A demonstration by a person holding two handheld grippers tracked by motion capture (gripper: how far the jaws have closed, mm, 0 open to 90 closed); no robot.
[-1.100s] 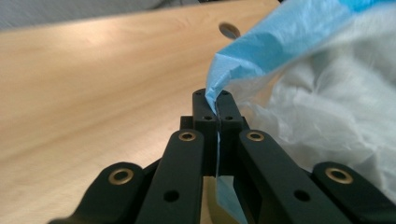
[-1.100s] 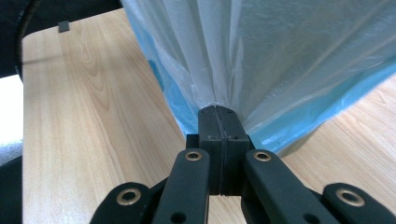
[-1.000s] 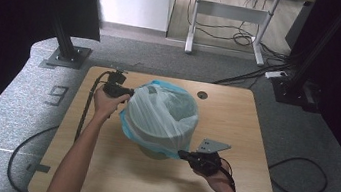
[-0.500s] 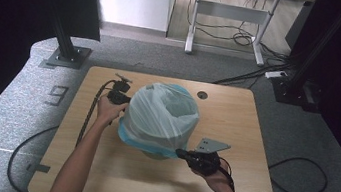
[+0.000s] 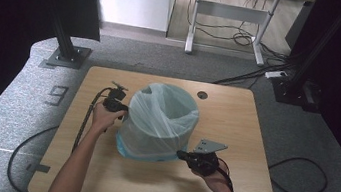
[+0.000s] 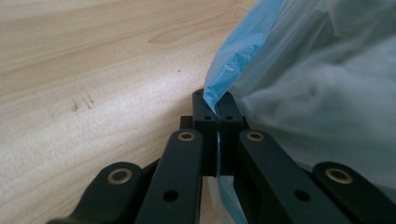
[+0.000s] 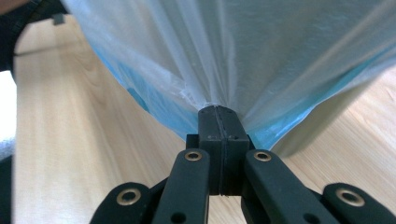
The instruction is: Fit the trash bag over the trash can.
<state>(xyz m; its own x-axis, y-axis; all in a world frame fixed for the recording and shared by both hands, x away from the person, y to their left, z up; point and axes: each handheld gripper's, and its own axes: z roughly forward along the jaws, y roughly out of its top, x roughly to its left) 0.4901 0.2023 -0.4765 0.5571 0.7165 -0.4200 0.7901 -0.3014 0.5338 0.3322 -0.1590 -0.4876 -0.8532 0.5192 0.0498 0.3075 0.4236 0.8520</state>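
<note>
A pale blue plastic bag (image 5: pixel 153 129) is drawn down over a round grey bin (image 5: pixel 177 108) that stands on the wooden table (image 5: pixel 233 135). On the bin's left, my left gripper (image 5: pixel 124 115) is shut on the bag's edge, and the blue film (image 6: pixel 243 51) runs up from between its black jaws (image 6: pixel 217 106). At the bin's lower right, my right gripper (image 5: pixel 181 154) is shut on the bag's hem. There the stretched film (image 7: pixel 224 51) fans out from the closed jaw tips (image 7: pixel 218 114).
Black cables (image 5: pixel 89 110) trail from the left gripper off the table's left edge. A round hole (image 5: pixel 202 95) sits near the table's far edge. A black stand base (image 5: pixel 65 56) and a white desk frame (image 5: pixel 230 13) stand on the grey floor beyond.
My left gripper has moved down and toward the table's near side, pulling the bag's edge lower over the bin. The bag now sits stretched around the bin's wall and the rim's opening shows. The right gripper has stayed put.
</note>
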